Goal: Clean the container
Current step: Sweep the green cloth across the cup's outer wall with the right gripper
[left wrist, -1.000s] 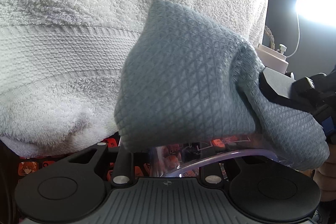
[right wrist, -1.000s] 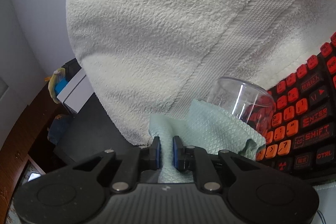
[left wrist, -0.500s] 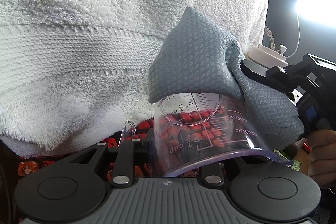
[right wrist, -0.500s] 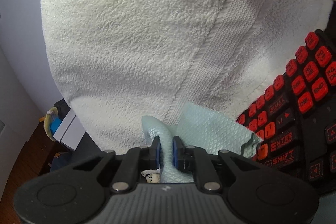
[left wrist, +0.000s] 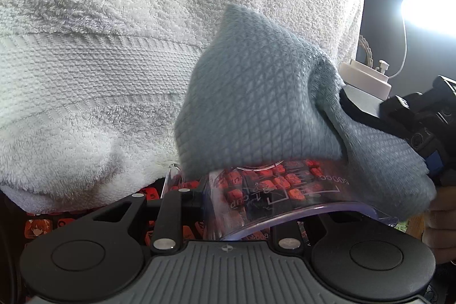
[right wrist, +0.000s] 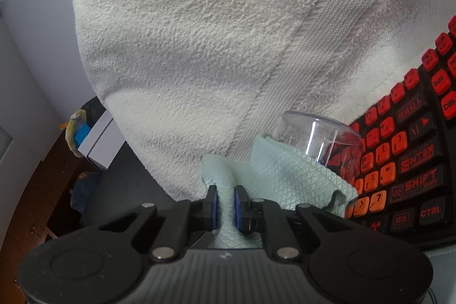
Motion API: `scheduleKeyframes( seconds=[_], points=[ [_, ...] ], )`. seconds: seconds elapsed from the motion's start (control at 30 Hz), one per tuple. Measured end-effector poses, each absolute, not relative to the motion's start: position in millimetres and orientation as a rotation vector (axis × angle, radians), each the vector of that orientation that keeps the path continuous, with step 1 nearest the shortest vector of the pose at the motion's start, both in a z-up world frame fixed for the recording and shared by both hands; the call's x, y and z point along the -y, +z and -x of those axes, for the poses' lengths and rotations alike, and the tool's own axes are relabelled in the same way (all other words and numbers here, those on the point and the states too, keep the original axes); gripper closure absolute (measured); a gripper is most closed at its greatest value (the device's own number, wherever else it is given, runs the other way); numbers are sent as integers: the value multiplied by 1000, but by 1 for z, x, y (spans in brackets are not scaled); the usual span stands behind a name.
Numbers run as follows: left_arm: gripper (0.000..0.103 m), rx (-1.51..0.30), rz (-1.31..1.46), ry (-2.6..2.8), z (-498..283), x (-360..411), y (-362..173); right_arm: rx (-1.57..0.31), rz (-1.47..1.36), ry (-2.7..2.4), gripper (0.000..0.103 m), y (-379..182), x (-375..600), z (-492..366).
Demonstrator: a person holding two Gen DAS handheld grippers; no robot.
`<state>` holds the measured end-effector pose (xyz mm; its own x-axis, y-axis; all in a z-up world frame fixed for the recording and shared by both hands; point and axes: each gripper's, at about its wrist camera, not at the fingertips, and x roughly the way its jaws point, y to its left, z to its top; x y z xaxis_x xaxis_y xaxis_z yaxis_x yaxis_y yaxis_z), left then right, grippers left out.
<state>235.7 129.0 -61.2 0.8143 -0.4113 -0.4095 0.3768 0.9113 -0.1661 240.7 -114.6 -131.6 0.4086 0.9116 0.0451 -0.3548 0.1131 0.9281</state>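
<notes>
A clear plastic measuring cup [left wrist: 285,190] with printed markings lies on its side between the jaws of my left gripper [left wrist: 228,207], which is shut on its wall near the rim. A pale blue-green waffle cloth [left wrist: 256,104] covers most of the cup's outside. One black finger [left wrist: 359,110] of the right gripper pushes into the cloth from the right. In the right wrist view my right gripper [right wrist: 225,204] is shut on a fold of the cloth [right wrist: 285,175], and the cup's base [right wrist: 313,133] sticks out just beyond the cloth.
A thick white towel [left wrist: 142,47] fills the background of both views. A black keyboard with red keys [right wrist: 413,161] lies behind the cup. A white-capped bottle [left wrist: 367,76], a bright lamp [left wrist: 427,4] and a person's hand [left wrist: 439,218] are at the right.
The cloth slid up off the cup half a second ago and has come back down over it. The left gripper and cup have stayed still.
</notes>
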Motion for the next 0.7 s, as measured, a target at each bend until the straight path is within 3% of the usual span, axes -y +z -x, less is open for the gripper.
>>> scheduleKeyframes(
  seconds=[0.7],
  points=[
    [81, -454, 78, -422, -234, -130, -62, -664, -1090, 1044, 92, -133, 111, -240]
  ],
)
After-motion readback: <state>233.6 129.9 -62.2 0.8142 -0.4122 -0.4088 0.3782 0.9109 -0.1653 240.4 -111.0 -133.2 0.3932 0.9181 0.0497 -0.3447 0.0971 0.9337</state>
